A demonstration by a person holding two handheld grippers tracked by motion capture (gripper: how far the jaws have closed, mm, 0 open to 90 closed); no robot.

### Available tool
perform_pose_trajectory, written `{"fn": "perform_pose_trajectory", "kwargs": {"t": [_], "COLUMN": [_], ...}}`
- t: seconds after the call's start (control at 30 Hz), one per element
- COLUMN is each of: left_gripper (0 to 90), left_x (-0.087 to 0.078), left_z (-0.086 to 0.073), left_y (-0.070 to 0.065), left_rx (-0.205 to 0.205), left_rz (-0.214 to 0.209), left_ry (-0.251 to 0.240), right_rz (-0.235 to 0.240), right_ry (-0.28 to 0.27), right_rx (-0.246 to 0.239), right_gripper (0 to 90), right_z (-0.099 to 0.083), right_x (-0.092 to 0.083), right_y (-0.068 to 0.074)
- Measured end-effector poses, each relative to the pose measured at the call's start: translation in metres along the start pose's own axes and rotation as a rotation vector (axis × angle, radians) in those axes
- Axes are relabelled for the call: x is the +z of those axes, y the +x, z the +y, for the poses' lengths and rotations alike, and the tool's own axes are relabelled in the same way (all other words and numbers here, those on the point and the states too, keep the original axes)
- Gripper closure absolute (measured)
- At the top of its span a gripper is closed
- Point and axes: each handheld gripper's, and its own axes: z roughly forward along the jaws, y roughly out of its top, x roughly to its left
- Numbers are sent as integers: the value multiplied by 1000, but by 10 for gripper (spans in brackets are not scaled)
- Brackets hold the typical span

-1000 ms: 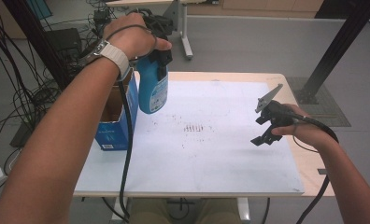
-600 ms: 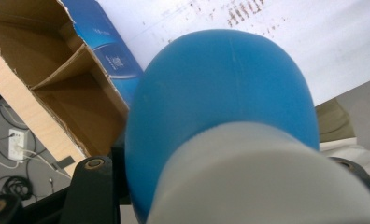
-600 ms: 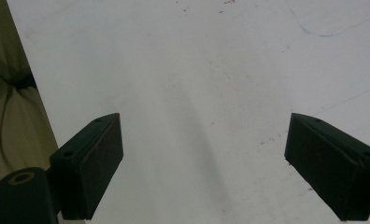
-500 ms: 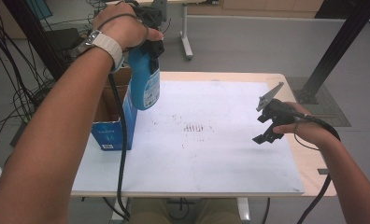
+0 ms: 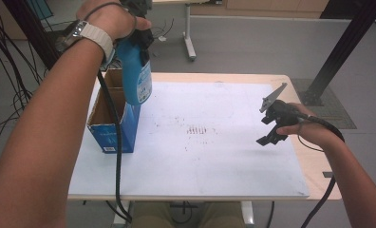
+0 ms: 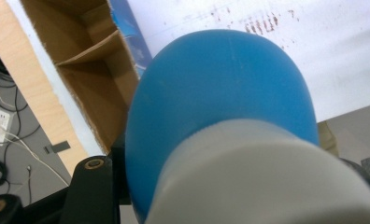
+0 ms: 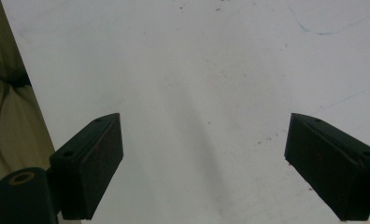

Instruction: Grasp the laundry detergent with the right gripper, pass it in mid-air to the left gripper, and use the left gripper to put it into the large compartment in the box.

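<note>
Left tool (image 5: 137, 35) pinching blue bottle (image 5: 136, 76), lifted higher above box (image 5: 111, 124); right tool (image 5: 273, 124) spread, unmoved.

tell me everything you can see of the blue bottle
The bottle is blue, smooth plastic by its look, with a rounded shoulder, a pale neck or cap at the top and a label on its side. It hangs upright in the air, gripped near the top by the left tool, just above the open box at the table's left.

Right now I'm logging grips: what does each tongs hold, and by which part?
Left tongs hold the blue bottle by its top, near the cap. Right tongs hold nothing.
</note>
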Motion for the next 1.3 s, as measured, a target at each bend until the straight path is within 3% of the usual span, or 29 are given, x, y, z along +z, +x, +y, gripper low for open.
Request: {"fn": "perform_pose_trajectory", "kwargs": {"t": [0.57,0.97,1.3], "left_gripper": [406,406,406], "left_x": [-5,-5,7], "left_z": [-11,-17,-19], "left_y": [41,63,80], "left_rx": [-159,-232,-283], "left_rz": [9,7,16], "left_ry": [-51,-70,-83], "right_rz": [-1,3,3], "right_ry": [6,7,11], "right_rx": [1,8,7], "right_gripper": [115,116,116], "right_z": [-3,-3,0], "right_x": [2,5,8], "right_y": [-2,-4,-5]}}
